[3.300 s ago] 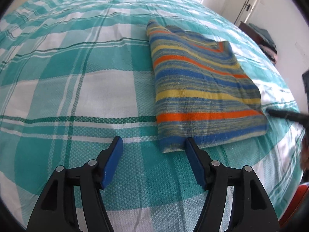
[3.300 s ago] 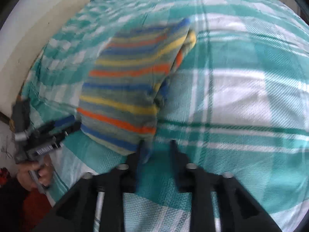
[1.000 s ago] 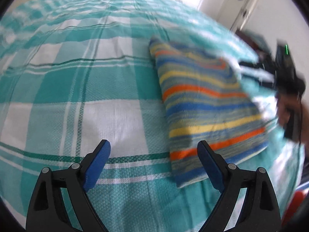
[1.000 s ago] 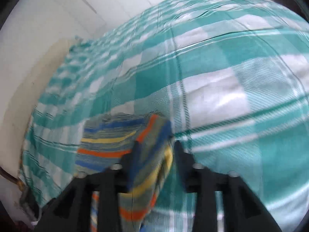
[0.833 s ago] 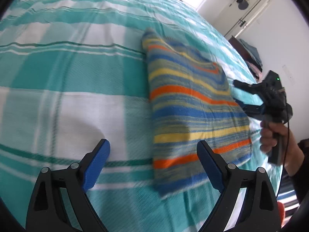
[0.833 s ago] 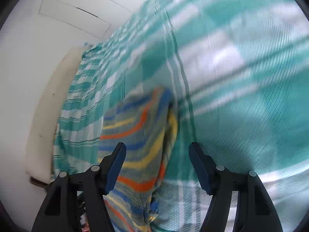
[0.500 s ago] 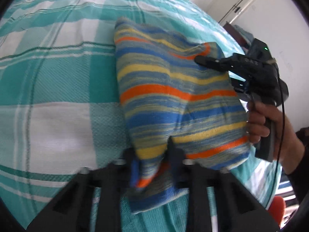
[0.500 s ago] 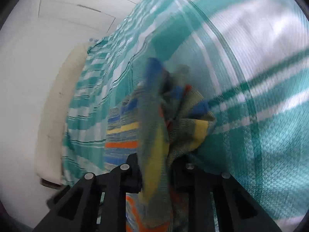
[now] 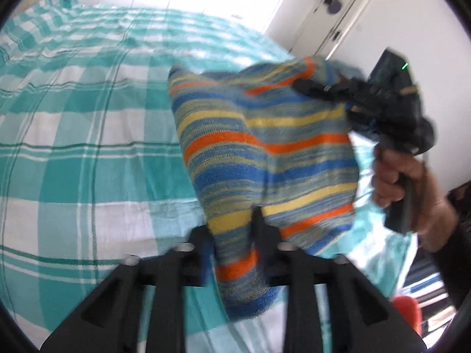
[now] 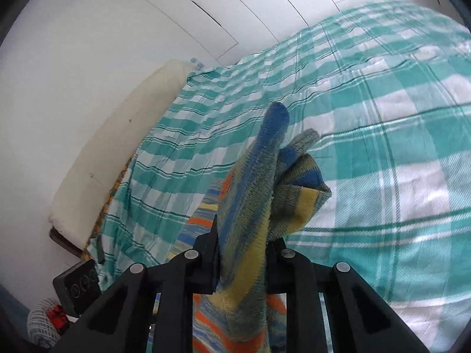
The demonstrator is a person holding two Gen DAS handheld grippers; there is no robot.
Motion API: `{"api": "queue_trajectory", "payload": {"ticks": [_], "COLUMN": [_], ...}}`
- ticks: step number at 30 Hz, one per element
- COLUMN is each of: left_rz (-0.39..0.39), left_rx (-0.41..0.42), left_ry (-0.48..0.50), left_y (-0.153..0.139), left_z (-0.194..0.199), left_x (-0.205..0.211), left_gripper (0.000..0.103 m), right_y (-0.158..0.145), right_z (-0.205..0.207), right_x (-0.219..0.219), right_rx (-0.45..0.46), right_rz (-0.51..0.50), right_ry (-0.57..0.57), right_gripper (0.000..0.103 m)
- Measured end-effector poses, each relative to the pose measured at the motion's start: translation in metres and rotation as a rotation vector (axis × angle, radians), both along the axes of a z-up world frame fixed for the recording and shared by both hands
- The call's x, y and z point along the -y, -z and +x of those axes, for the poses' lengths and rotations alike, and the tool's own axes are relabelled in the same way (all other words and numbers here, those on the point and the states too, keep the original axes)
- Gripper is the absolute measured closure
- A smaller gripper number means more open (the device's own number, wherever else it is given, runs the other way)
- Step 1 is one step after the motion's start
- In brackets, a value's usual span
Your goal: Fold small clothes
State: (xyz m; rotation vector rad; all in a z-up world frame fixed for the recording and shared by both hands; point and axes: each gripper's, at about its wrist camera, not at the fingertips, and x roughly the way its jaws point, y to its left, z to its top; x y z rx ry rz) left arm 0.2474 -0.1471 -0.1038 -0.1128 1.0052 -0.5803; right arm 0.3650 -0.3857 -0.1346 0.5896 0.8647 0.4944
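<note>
A folded knit garment with blue, yellow and orange stripes hangs lifted above the teal-and-white checked bed cover. My left gripper pinches its near lower edge. Those jaws are opening, with cloth still pressed between the pads. In the left wrist view, my right gripper bites the garment's far upper corner, carried by a hand. The right wrist view shows that gripper shut on a bunched fold of the garment, which stands up past its fingers above the cover.
White cupboard doors line the wall beyond the bed. A cream mattress edge runs along the left side. A white door stands at the far right. A red object and a black device sit low beside the bed.
Both grippers were open over the flat folded garment; each has since closed on an edge of it. The garment has been raised off the bed cover and now sags between them.
</note>
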Motion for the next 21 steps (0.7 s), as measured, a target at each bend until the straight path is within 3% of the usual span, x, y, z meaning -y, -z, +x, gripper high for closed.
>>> {"api": "queue_trajectory", "payload": {"ticks": [1, 2, 3, 4, 6, 8, 12, 15, 21], "left_rz": [0.057, 0.128, 0.21, 0.289, 0.303, 0.312, 0.405, 0.456, 0.517], "left_rx": [-0.007, -0.003, 0.001, -0.014, -0.02, 0.028, 0.151, 0.197, 0.197], "left_ry": [-0.026, -0.06, -0.087, -0.094, -0.088, -0.106, -0.152, -0.178, -0.232], "left_y": [0.014, 0.03, 0.044, 0.055, 0.058, 0.047, 0.014, -0.007, -0.029], "left_z": [0.007, 0.008, 0.007, 0.003, -0.018, -0.047, -0.1, -0.139, -0.192], "left_x": [0.006, 0.006, 0.006, 0.005, -0.007, -0.021, -0.037, -0.049, -0.063], "left_gripper": [0.017, 0.018, 0.023, 0.03, 0.03, 0.016, 0.006, 0.003, 0.002], "right_y": [0.006, 0.016, 0.029, 0.046, 0.054, 0.049, 0.037, 0.032, 0.01], "right_z": [0.004, 0.009, 0.011, 0.008, -0.01, -0.044, -0.128, -0.193, -0.3], "right_x": [0.001, 0.003, 0.008, 0.014, 0.02, 0.015, -0.01, -0.026, -0.061], "right_rx": [-0.012, -0.036, -0.084, -0.157, -0.196, -0.176, -0.156, -0.197, -0.214], "right_rz": [-0.025, -0.063, -0.129, -0.229, -0.287, -0.338, -0.483, -0.491, -0.475], "right_ry": [0.011, 0.024, 0.057, 0.122, 0.168, 0.157, 0.133, 0.138, 0.202], "right_gripper": [0.076, 0.054, 0.026, 0.024, 0.024, 0.023, 0.01, 0.007, 0.001]}}
